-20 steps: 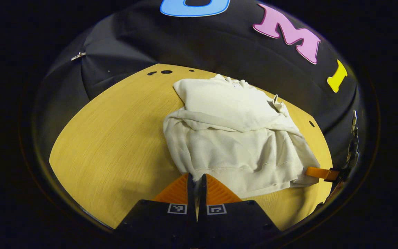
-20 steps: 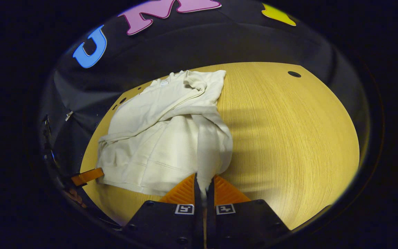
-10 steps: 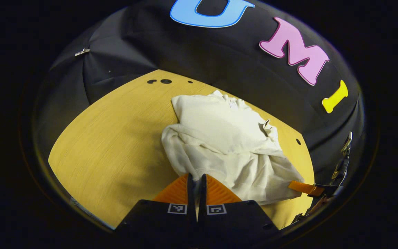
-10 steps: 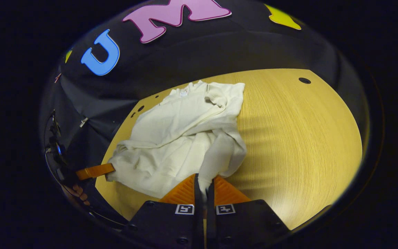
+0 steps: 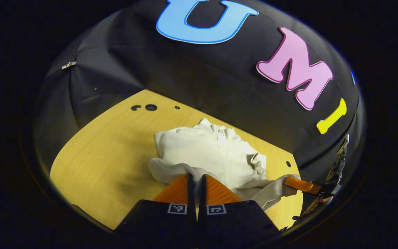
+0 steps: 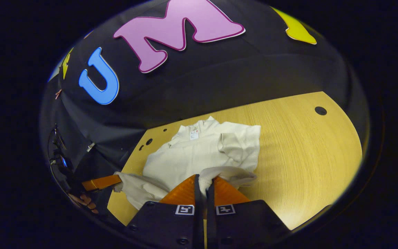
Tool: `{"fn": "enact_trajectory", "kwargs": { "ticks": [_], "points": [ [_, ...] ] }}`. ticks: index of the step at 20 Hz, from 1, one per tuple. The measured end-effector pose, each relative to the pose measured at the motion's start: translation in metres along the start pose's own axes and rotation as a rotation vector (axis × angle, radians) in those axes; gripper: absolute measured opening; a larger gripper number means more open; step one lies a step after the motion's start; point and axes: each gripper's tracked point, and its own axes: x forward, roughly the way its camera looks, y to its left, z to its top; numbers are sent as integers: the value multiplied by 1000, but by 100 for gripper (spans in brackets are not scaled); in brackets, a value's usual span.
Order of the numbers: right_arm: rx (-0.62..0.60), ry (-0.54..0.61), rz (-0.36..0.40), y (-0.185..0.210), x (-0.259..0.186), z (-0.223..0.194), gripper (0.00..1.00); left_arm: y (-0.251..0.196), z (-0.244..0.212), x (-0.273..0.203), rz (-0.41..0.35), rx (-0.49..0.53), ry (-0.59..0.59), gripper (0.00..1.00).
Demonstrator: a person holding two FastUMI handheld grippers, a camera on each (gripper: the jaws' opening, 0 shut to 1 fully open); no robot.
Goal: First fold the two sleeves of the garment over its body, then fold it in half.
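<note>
Cream cloth, the garment (image 5: 212, 157) lies on the wooden table (image 5: 105, 155) toward twelve o'clock of both grippers, sleeves already across its body, while the left gripper (image 5: 196, 181) and right gripper (image 6: 204, 183) each pinch a hem corner raised off the wood. I judge the halving fold is in hand; next, both corners want carrying together toward the collar at twelve o'clock, level, then letting go. Black cloth walls the booth beyond the pale, hole-dotted tabletop.
</note>
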Motion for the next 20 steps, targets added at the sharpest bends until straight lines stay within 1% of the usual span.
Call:
{"fn": "enact_trajectory", "kwargs": {
  "ticks": [3, 5, 6, 10, 13, 17, 19, 20],
  "points": [
    [9, -42, 4, 8, 28, 34, 8, -7, 33, 26, -17, -20, -28, 6],
    [17, -65, -2, 8, 47, 54, 8, -5, 52, 45, -16, -19, -39, 6],
    [21, -79, -8, 7, 57, 64, 7, -6, 61, 56, -27, -15, -42, 6],
    [46, -107, -45, -5, 99, 89, 7, 0, 90, 108, -19, 6, -62, 6],
    [60, -113, -87, -23, 131, 97, 7, 12, 104, 151, -6, 18, -65, 6],
    [66, -112, -148, -42, 168, 89, 7, 35, 109, 204, 14, 16, -56, 6],
    [87, -98, -178, -52, 181, 80, 8, 37, 105, 225, 1, 56, -45, 6],
    [91, -98, -187, -54, 185, 79, 8, 40, 105, 230, 16, 90, -46, 9]
  ]
}}
